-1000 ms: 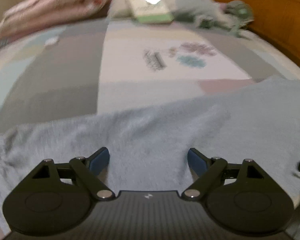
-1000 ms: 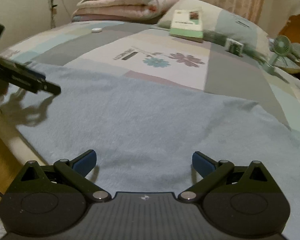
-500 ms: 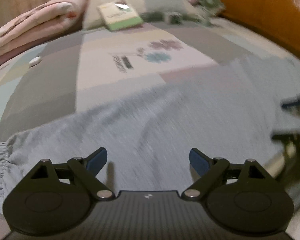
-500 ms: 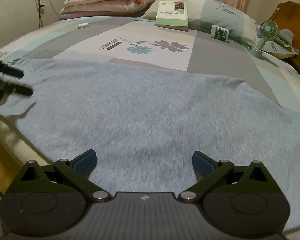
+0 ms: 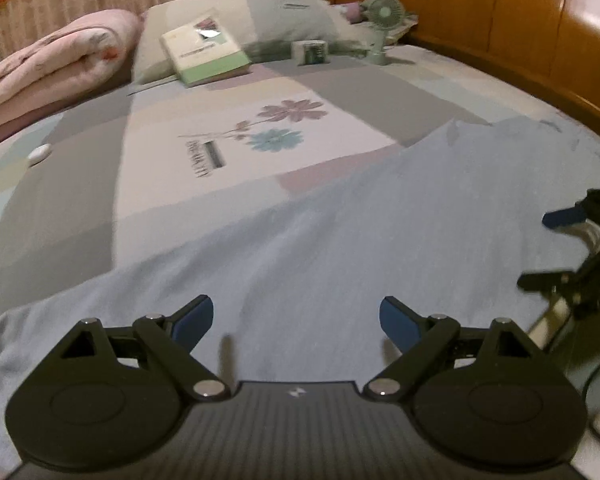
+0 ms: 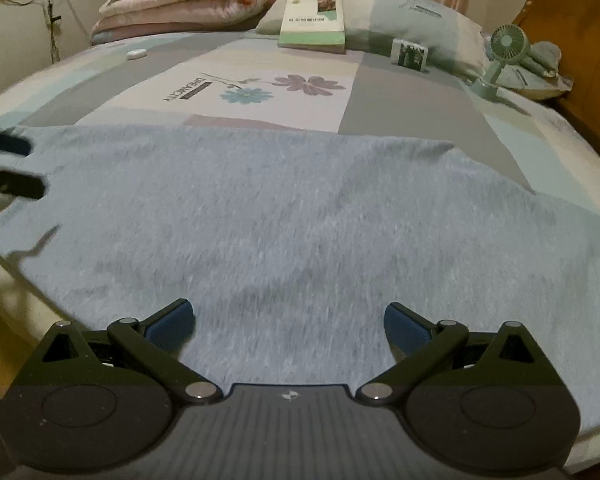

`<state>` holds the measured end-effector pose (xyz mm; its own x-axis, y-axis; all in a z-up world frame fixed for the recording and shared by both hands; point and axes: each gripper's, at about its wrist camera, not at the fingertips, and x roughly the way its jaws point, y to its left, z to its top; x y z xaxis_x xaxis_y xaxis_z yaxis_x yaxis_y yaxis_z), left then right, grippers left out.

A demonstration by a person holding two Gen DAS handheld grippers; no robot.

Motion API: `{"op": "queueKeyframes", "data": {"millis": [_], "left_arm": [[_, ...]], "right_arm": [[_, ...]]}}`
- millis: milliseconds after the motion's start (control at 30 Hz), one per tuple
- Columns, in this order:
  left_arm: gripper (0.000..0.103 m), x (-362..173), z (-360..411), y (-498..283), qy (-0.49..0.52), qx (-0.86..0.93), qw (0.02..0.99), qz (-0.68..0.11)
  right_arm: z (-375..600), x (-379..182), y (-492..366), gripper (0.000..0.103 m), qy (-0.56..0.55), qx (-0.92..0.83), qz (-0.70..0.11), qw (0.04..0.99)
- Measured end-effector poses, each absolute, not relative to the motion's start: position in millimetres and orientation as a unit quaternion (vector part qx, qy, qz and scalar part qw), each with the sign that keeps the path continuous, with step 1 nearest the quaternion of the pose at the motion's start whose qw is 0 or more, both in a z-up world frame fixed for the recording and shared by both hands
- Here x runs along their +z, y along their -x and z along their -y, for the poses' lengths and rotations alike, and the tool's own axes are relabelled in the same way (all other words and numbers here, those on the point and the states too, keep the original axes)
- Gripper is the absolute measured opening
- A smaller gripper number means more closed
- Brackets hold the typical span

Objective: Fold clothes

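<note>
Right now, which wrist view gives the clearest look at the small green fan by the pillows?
The right wrist view: the green fan stands sharp, with head, stem and base all visible beside the pillow. The left wrist view shows the same fan smaller, farther off and slightly blurred near the headboard.

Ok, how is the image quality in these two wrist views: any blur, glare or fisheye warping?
Left wrist view: dim warm light, the light blue garment streaked with motion blur, glare on the book cover, the headboard bowed by the lens. Right wrist view: sharper, slight smear on the garment near the right hand-held gripper; the left hand-held gripper blurred at the edge.
</note>
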<state>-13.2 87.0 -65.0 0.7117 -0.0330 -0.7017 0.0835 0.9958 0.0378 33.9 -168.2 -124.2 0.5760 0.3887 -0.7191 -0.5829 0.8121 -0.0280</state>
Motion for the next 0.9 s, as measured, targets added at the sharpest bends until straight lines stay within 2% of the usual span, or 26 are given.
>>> {"op": "queueKeyframes", "data": {"millis": [167,367,533,733,900], "left_arm": [[0.090,-83,-96,-24,0.003,-0.049,0.919,-0.391],[0.090,-85,-116,-50,0.059,0.040,0.913,-0.401],[0.090,-78,-104,-41,0.040,0.043,0.913,-0.404],[0.090,-84,-91,-34,-0.007,0.065,0.905,-0.421],[0.090,-88,-98,-31,0.005,0.064,0.902,-0.427]], "right_arm": [[171,-126,-33,0.103,0.131,0.282,-0.365,0.878],[175,-126,-33,0.103,0.127,0.287,-0.362,0.878],[182,-113,-40,0.103,0.110,0.290,-0.353,0.882],[179,-100,-102,0.103,0.112,0.263,-0.350,0.892],[171,-105,-164,0.103,0.107,0.231,-0.367,0.895]]}}
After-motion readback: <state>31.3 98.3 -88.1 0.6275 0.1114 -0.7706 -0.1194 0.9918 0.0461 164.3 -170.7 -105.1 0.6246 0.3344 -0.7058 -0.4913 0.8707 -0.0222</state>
